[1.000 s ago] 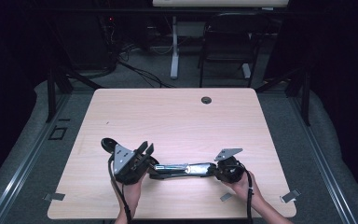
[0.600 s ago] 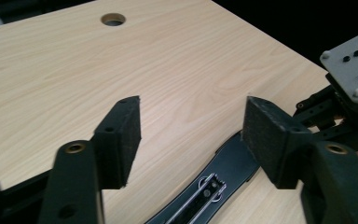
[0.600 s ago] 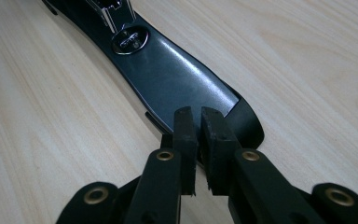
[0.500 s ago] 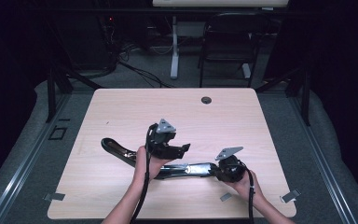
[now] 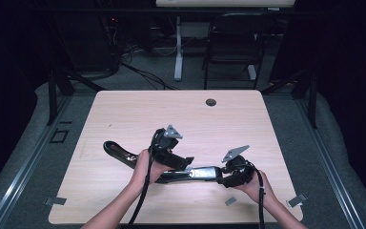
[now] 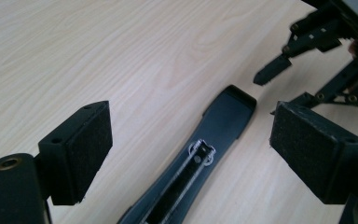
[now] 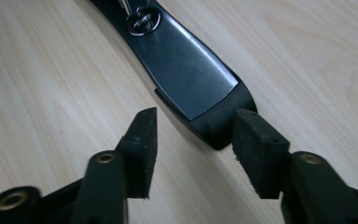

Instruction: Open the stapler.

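A dark room with cables and a chair behind it framed the pale wood-grain table [image 5: 124,114], where a long black tool with two flat handle arms and a bright metal pivot [image 5: 190,174] lay near the person's edge, one arm trailing off to the left. The left gripper [image 5: 183,162] hovered over its middle, jaws just opened wide with the handle lying below and between them, pads [image 6: 81,140] touching nothing. The right gripper [image 5: 221,179] sat at the tool's right end, its jaws also just parting, the glossy tip [image 7: 200,93] between the pads [image 7: 256,144] but apparently free. With both grips released, the risk seemed to be a pad catching the tip and dragging or swivelling the tool out of place.
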Available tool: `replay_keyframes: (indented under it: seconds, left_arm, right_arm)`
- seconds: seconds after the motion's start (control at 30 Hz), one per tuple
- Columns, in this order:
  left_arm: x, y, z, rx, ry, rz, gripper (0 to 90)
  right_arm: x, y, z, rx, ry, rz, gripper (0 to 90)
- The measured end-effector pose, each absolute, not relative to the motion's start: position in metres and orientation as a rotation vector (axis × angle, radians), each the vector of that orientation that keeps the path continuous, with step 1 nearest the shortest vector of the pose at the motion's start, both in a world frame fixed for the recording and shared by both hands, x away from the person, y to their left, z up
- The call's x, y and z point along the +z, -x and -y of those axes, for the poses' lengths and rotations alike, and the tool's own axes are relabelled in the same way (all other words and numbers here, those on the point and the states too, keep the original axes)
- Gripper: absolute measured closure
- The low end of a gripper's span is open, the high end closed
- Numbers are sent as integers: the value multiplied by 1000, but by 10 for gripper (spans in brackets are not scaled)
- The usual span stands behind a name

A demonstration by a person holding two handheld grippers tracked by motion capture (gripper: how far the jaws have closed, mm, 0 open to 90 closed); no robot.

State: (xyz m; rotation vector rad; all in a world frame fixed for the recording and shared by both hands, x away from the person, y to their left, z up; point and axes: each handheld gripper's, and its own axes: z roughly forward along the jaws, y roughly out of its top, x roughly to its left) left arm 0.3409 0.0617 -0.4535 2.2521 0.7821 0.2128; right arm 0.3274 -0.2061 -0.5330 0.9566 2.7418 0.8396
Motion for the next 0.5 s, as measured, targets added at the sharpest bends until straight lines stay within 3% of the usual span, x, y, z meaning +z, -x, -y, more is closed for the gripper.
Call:
replay_keyframes:
  seconds: [0.13,0.5]
  left_arm:
    - [-454,-324,-71,213,-2238,-754,120]
    - [-465,-294,-82,231,-2288,-753,49]
  right_arm:
    - [-534,-326,204,793,-978,-2758,371]
    - [-525,-320,210,726,-1014,-2754,224]
